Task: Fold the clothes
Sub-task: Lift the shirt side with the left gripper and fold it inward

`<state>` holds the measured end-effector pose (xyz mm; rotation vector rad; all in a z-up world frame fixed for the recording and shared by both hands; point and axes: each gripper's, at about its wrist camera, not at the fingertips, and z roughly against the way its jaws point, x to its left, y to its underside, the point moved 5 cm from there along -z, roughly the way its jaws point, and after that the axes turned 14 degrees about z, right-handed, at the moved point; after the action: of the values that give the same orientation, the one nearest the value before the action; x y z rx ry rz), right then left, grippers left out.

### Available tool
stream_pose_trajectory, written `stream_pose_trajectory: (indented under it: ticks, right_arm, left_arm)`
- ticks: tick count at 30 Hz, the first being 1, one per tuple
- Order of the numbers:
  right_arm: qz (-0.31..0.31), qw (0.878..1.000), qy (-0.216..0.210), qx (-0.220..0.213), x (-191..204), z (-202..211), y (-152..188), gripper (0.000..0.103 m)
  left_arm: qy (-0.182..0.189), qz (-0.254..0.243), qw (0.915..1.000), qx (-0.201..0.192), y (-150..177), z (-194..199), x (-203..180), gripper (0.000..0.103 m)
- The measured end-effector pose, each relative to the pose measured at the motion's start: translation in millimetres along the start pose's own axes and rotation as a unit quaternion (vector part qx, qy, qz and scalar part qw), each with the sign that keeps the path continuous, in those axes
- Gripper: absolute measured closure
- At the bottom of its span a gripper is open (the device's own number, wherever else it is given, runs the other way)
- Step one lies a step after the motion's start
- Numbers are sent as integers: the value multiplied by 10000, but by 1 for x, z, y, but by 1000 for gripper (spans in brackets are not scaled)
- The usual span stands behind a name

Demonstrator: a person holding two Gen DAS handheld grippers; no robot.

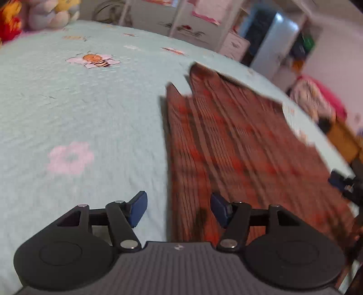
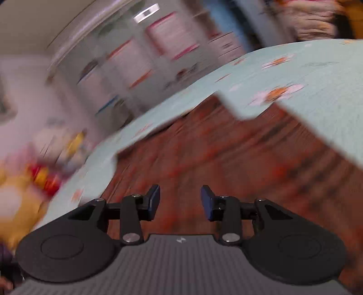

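Plaid garment (image 1: 238,145), red-brown, is spread flat on the bed (image 1: 79,109); a notched far edge is seen in both views. Largest first: bed is covered by a pale blue sheet printed with a bee (image 1: 95,60) and a pink flower (image 1: 70,157). Soft toys (image 1: 34,13) are piled at the far corner of the bed. White cupboards (image 1: 192,25) are seen beyond it, blurred. Left claw (image 1: 179,210) is released, nothing held, with its pads straddling the garment's left edge: one over sheet, one over cloth. Right claw (image 2: 180,202) is released too, empty, hung over the garment's near part. Right view is heavily motion-blurred, so contact with cloth cannot be told.
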<state>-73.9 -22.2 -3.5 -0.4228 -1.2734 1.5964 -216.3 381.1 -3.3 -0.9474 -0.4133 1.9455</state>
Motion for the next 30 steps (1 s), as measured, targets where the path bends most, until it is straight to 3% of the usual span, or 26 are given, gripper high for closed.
stream_pose_trajectory:
  ticks: [1, 3, 6, 8, 11, 14, 16, 17, 18, 20, 21, 22, 25, 28, 30]
  right_arm:
    - [130, 9998, -118, 90, 15, 10, 8, 59]
    - [426, 9982, -318, 277, 41, 26, 25, 53]
    - [912, 9940, -369, 482, 65, 40, 45, 53]
    - [961, 9932, -324, 570, 64, 41, 56, 45]
    - [840, 9941, -405, 547, 59, 42, 66, 45]
    - [587, 9955, -537, 517, 53, 42, 65, 45]
    - [475, 9959, -604, 475, 49, 42, 66, 45]
    - [428, 9960, -632, 457, 48, 42, 66, 45]
    - [380, 9961, -660, 439, 47, 41, 67, 45]
    - [284, 9962, -715, 411, 45, 39, 67, 45]
    - [250, 9962, -737, 400, 44, 38, 67, 45]
    - [217, 9961, -759, 390, 44, 37, 67, 45]
    - [104, 9958, -834, 358, 41, 37, 68, 45]
    - [43, 9956, -874, 339, 40, 38, 68, 45]
    - [45, 9956, -875, 339, 40, 38, 68, 45]
  left_arm:
    - [-32, -132, 9999, -6, 5, 2, -3, 28]
    - [-90, -264, 9996, 26, 4, -4, -9, 28]
    - [-164, -418, 9990, 70, 1, -15, -17, 28]
    - [-156, -321, 9993, 77, -11, -27, -20, 29]
    - [-152, -213, 9996, 112, -26, -45, -27, 33]
    - [-129, -122, 9993, 324, -34, -57, -31, 57]
    - [162, 296, 9980, 530, -41, -57, -28, 97]
    - [598, 882, 9925, 591, -47, -53, -21, 97]
    - [1029, 1464, 9817, 649, -53, -48, -14, 100]
    - [1806, 2573, 9466, 719, -66, -38, 2, 101]
    - [1968, 2989, 9312, 697, -66, -37, 14, 101]
    - [1918, 3223, 9242, 720, -62, -41, 25, 101]
    - [1403, 3503, 9218, 885, -38, -62, 56, 99]
    - [1646, 3660, 9129, 744, -25, -63, 67, 94]
    - [1541, 3422, 9243, 690, -17, -48, 60, 92]
